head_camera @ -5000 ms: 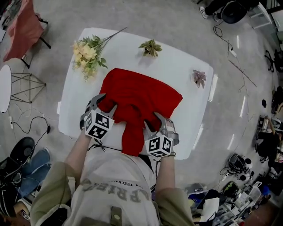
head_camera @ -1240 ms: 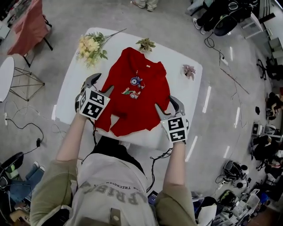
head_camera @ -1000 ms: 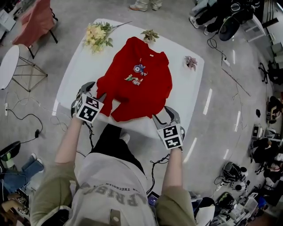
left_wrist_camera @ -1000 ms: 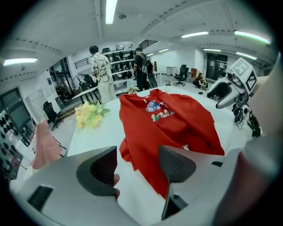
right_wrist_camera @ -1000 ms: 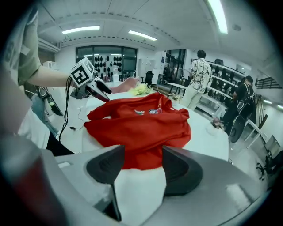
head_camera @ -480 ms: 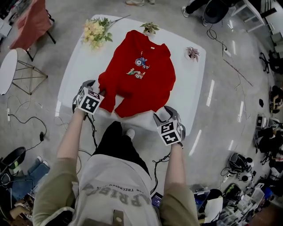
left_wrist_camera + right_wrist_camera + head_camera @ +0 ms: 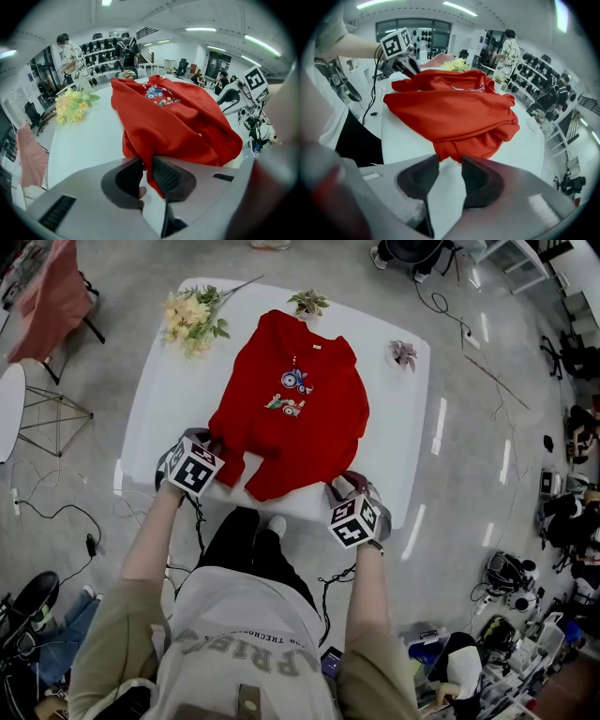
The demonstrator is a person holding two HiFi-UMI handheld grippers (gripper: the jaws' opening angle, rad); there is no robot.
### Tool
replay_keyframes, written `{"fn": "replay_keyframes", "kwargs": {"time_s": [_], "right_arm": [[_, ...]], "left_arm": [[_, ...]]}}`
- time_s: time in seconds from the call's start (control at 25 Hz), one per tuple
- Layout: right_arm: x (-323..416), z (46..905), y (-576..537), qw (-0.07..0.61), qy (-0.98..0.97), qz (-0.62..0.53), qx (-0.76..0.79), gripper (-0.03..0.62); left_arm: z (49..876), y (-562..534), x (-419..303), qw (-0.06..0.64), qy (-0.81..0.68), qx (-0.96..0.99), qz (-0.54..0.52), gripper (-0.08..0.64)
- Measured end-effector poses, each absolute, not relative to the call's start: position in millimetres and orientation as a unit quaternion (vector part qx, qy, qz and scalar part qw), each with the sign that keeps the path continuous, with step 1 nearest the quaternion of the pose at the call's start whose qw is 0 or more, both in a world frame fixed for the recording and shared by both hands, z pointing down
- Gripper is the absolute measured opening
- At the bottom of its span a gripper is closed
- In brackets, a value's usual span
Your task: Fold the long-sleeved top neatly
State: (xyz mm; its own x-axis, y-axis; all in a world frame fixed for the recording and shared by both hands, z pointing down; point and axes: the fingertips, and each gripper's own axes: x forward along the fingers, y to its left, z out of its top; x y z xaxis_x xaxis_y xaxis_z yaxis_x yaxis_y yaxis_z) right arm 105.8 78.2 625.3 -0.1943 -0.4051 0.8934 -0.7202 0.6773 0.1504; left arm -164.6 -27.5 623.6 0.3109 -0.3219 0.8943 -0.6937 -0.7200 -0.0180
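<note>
The red top (image 7: 291,418) is lying flat on the white table (image 7: 155,399), picture side up. Its neck is pointing away from the person and its bottom edge is lying near them.

The left gripper (image 7: 210,439) is sitting at the near left corner of the top. Its jaws have just been closing, and they are now pinching a fold of red cloth between them.

The right gripper (image 7: 337,487) is sitting at the near right corner. Its jaws have just been closing too, but they are standing apart. The cloth edge is only poking in at their tips and is not being squeezed.

It looks like the person is grabbing both near corners to start a fold. To do this well, the right gripper should be sliding a bit further onto the cloth before squeezing, so it is catching the whole edge. Then both corners should be going up together and evenly, so the top is not bunching up.
</note>
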Motion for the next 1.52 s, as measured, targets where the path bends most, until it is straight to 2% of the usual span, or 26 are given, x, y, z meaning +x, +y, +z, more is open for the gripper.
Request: {"fn": "replay_keyframes", "kwargs": {"time_s": [0.04,0.08,0.12,0.44,0.68,0.76,0.8,0.84,0.92,0.96,1.12,1.32,1.4,1.48,1.52], "right_arm": [[107,626,78,0.524,-0.755,0.139,0.369,0.107],[108,626,79,0.531,-0.754,0.127,0.365,0.005],[107,626,81,0.534,-0.756,0.122,0.36,0.002],[103,576,108,0.485,-0.796,0.117,0.344,0.002],[102,589,141,0.505,-0.796,0.118,0.31,0.002],[105,604,145,0.52,-0.787,0.112,0.311,0.004],[105,606,147,0.522,-0.786,0.112,0.312,0.013],[103,604,150,0.516,-0.789,0.118,0.312,0.059],[94,593,156,0.491,-0.803,0.143,0.308,0.232],[87,588,159,0.479,-0.81,0.151,0.304,0.247],[69,593,162,0.49,-0.813,0.138,0.282,0.247],[67,616,161,0.54,-0.79,0.126,0.262,0.24],[70,619,160,0.552,-0.785,0.122,0.255,0.226],[74,619,157,0.558,-0.782,0.118,0.25,0.161],[75,619,156,0.561,-0.782,0.117,0.247,0.159]], "left_arm": [[622,-25,-164,0.193,-0.321,0.789,0.487,0.066],[620,-23,-165,0.196,-0.321,0.791,0.483,0.064],[617,-21,-165,0.199,-0.321,0.793,0.478,0.063],[562,8,-178,0.224,-0.314,0.804,0.453,0.061],[579,38,-198,0.226,-0.325,0.781,0.483,0.069],[588,43,-206,0.204,-0.339,0.769,0.503,0.101],[588,47,-209,0.192,-0.344,0.763,0.512,0.165],[585,50,-210,0.183,-0.347,0.761,0.517,0.214],[570,55,-209,0.164,-0.349,0.768,0.511,0.26],[559,58,-206,0.148,-0.348,0.775,0.506,0.272],[533,77,-147,0.064,-0.27,0.825,0.492,0.27],[582,92,-94,-0.027,-0.145,0.806,0.573,0.251],[596,87,-95,-0.056,-0.136,0.789,0.597,0.218],[605,82,-97,-0.061,-0.131,0.781,0.607,0.182],[609,81,-98,-0.063,-0.127,0.779,0.61,0.165]]}}
